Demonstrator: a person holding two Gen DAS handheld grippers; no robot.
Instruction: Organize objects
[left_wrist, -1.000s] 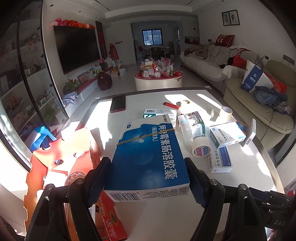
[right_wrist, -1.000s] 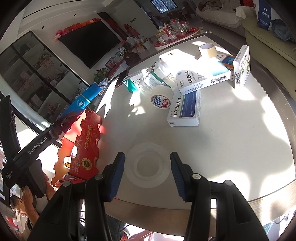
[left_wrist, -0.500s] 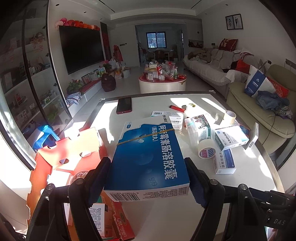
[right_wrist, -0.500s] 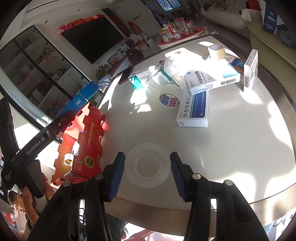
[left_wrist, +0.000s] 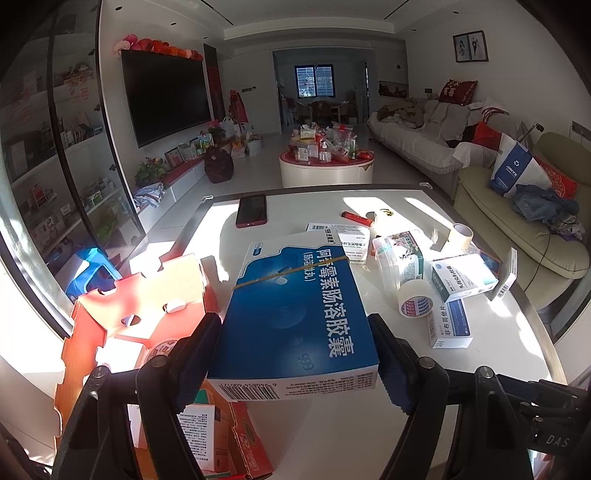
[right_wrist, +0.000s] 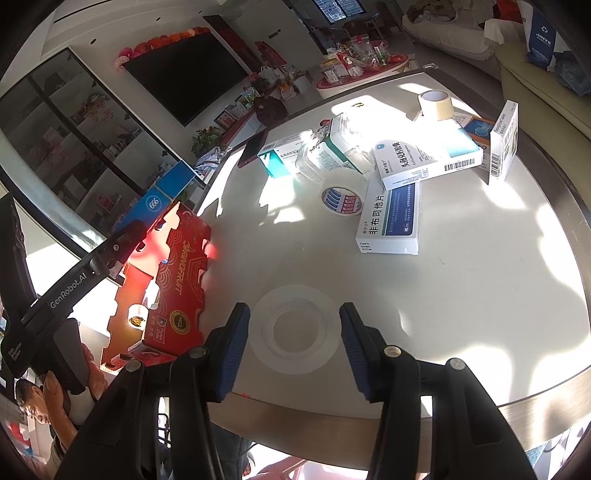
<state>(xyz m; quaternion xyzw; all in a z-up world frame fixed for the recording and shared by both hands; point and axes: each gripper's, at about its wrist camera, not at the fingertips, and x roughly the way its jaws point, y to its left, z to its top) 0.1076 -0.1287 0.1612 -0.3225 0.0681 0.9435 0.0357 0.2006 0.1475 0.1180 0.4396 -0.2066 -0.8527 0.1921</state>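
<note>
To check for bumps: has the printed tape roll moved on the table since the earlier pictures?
No. The tape roll still lies right beside the blue-white box, as before.

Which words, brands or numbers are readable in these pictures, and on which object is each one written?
"999": blue box, on its top and again on its end.
"GenRobot.AI": left gripper.
"RMOFRUIT", first letters unclear: red carton.
"非布司他片": white-blue box.
"DAS": gripper body.
Barcode digits, other box prints and the tape roll print: too small or blurred.

"999" on blue box (left_wrist: 295, 317), "GenRobot.AI" on left gripper (right_wrist: 122, 251)
</note>
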